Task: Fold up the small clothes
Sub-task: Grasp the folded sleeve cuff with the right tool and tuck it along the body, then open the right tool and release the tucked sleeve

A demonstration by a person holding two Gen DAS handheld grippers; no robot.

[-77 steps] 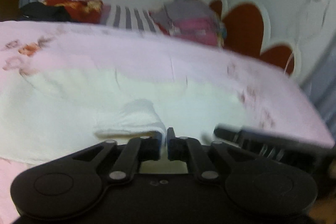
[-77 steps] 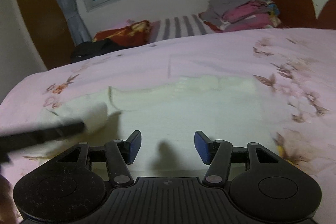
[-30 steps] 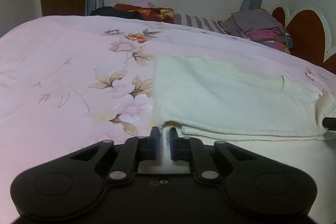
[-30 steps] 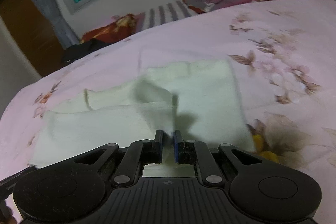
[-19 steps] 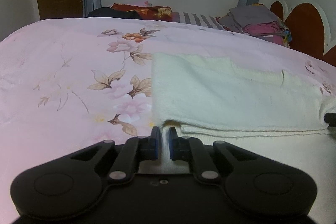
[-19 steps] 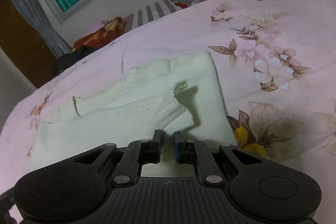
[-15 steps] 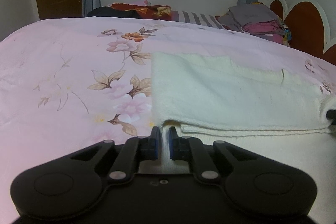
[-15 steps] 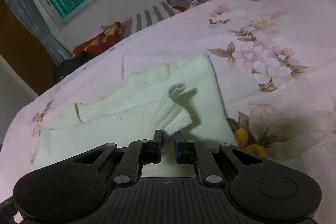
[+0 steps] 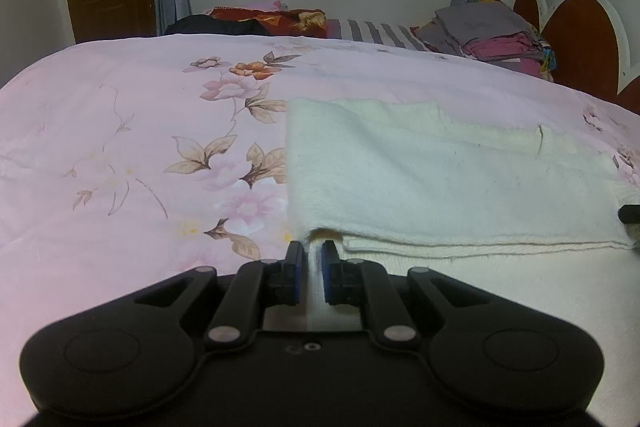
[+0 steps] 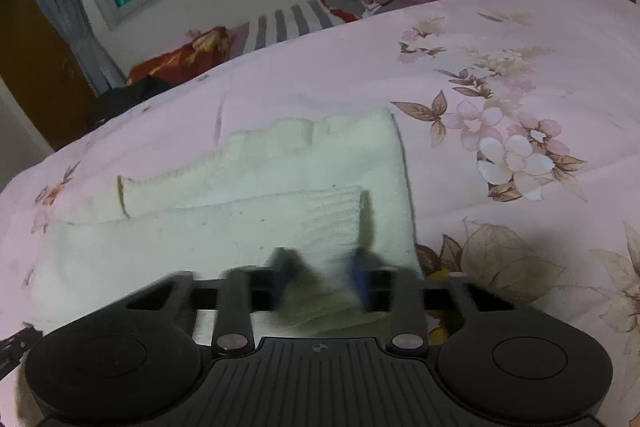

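Observation:
A cream knitted garment (image 9: 420, 183) lies folded on the pink floral bedspread (image 9: 120, 131). My left gripper (image 9: 313, 269) is shut on the garment's near left edge, cloth showing between the blue pads. In the right wrist view the same garment (image 10: 248, 219) lies flat, with a ribbed cuff (image 10: 332, 219) resting on its right part. My right gripper (image 10: 322, 277) is open just above that end, its fingers blurred, holding nothing. The tip of the right gripper (image 9: 629, 214) shows at the left wrist view's right edge.
A stack of folded grey and pink clothes (image 9: 484, 31) sits at the bed's far right by the red headboard (image 9: 576, 39). A red patterned cloth (image 9: 272, 19) and a dark item (image 9: 216, 26) lie at the far side under the window.
My right gripper has opened and let go of the ribbed cuff, which now lies flat on the garment. My left gripper stays shut on the left edge.

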